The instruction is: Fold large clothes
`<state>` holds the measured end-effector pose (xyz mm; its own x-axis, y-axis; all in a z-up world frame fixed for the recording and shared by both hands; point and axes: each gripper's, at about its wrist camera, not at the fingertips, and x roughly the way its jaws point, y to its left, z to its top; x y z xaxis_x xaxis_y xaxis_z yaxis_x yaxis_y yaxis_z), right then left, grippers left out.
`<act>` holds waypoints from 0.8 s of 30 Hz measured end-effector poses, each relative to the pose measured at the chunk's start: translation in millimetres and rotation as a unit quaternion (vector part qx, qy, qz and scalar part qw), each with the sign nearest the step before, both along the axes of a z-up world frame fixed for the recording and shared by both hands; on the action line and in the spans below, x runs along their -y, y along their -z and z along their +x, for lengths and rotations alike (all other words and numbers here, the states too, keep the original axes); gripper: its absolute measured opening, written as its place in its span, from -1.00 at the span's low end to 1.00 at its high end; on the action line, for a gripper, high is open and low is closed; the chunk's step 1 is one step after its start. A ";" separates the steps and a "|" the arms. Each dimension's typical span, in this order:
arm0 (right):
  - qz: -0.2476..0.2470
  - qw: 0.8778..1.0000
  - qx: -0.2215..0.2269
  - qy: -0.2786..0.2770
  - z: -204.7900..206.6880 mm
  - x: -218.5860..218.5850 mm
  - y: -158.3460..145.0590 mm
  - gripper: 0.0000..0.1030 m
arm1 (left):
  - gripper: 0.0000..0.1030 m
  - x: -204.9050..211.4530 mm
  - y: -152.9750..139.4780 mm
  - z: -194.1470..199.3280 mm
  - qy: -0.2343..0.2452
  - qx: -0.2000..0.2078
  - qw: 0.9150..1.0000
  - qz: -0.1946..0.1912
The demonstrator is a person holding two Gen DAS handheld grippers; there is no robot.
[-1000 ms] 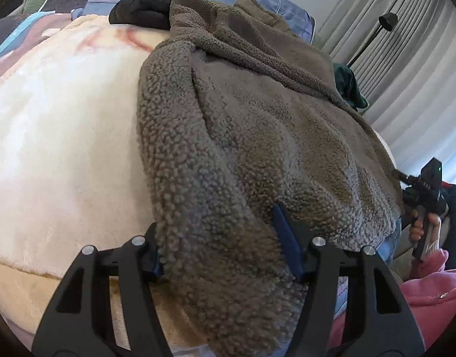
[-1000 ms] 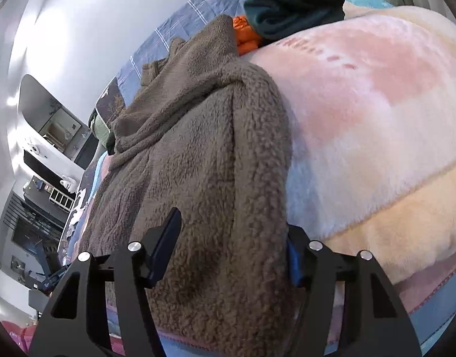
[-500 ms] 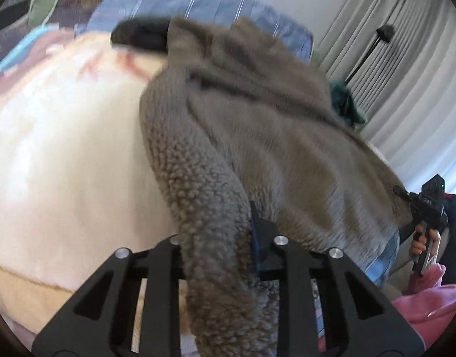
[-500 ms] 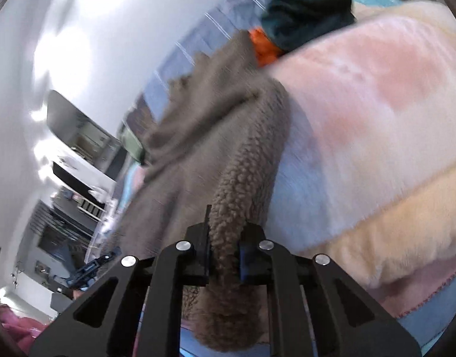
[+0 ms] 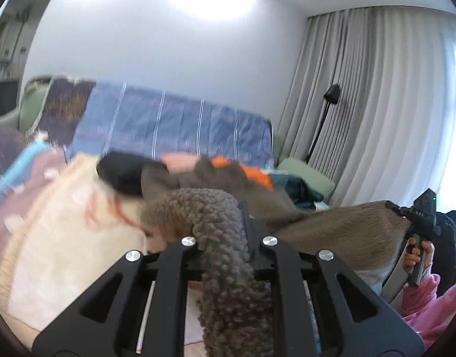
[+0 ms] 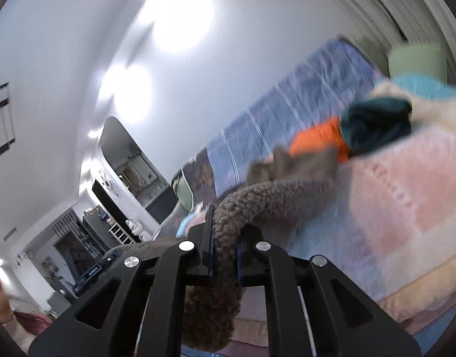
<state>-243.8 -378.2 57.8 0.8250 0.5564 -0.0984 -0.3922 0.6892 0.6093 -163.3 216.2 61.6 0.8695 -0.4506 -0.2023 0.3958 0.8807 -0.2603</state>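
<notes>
Clamping a thick fold of the brown fleece garment [image 5: 225,238], the left gripper [image 5: 225,232] has its jaws pressed together on the curly pile, and the cloth spills down over the black frame below them. From that pinch the fleece runs back towards the bed and also sideways, stretched as a smoother brown sheet to the right gripper [image 5: 406,217], seen at the right edge of the left wrist view with a hand [image 5: 418,255] wrapped round its handle. In its own view the right gripper [image 6: 223,238] is likewise closed tight on a rolled edge of the same fleece, blue pads squeezing it from both sides, a tail of pile hanging under the jaws. The far part of the garment lies on a pale plush blanket [image 6: 406,202] in cream and pink bands. Near its far end sit an orange item [image 6: 317,139] and a dark teal bundle [image 6: 376,125], touching each other, and a black garment [image 5: 124,172] lies on the left side of the blanket. Behind them stands a blue striped cushion [image 5: 180,125] against a white wall. Grey curtains [image 5: 376,104] hang at the right with a black floor lamp [image 5: 326,119] in front of them. A pink sleeve [image 5: 436,312] shows at the lower right.
</notes>
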 end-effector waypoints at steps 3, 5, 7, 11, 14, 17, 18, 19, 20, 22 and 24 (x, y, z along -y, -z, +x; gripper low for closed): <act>-0.017 0.999 0.045 0.025 -30.7 0.4 -25.0 -0.80 | -0.76 -4.4 -17.7 -20.6 -0.011 0.026 1.000 0.006; -0.020 0.997 0.063 0.036 -37.8 2.2 -32.7 -0.80 | -0.76 -4.2 -21.1 -20.3 -0.016 0.028 0.999 0.005; -0.042 0.995 0.067 0.054 -32.5 -0.5 -32.9 -0.80 | -0.75 -2.9 -19.0 -14.2 -0.016 0.027 1.000 0.005; -0.031 0.997 0.027 0.070 0.8 2.5 -10.6 -0.79 | -0.75 -3.1 -7.4 16.6 -0.033 -0.010 0.999 -0.002; -0.025 0.997 0.008 0.079 21.3 5.2 3.5 -0.79 | -0.75 -2.5 0.6 37.2 -0.045 -0.034 0.998 0.002; -0.034 0.995 0.005 0.090 33.8 4.8 7.1 -0.79 | -0.73 -2.7 2.5 51.4 -0.053 -0.042 0.998 0.007; -0.039 0.995 0.005 0.094 38.1 4.1 6.9 -0.79 | -0.72 -1.5 2.5 56.5 -0.055 -0.043 0.997 0.010; -0.043 0.994 0.005 0.096 44.1 3.2 5.9 -0.79 | -0.72 -0.7 1.6 61.6 -0.058 -0.044 0.997 0.014; -0.047 0.994 0.005 0.098 49.6 1.9 4.1 -0.79 | -0.72 0.7 0.4 68.4 -0.060 -0.044 0.997 0.020; -0.054 0.993 0.007 0.100 62.8 -0.6 1.4 -0.79 | -0.72 2.8 -0.3 81.2 -0.061 -0.045 0.997 0.027; -0.059 0.993 0.001 0.104 86.4 -1.8 0.7 -0.79 | -0.72 3.6 -2.0 102.5 -0.056 -0.049 0.997 0.026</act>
<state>-157.4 -376.4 57.1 0.9214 0.3578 -0.1514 -0.2342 0.8224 0.5185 -60.9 212.6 63.6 0.8885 -0.3391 -0.3091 0.2698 0.9310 -0.2458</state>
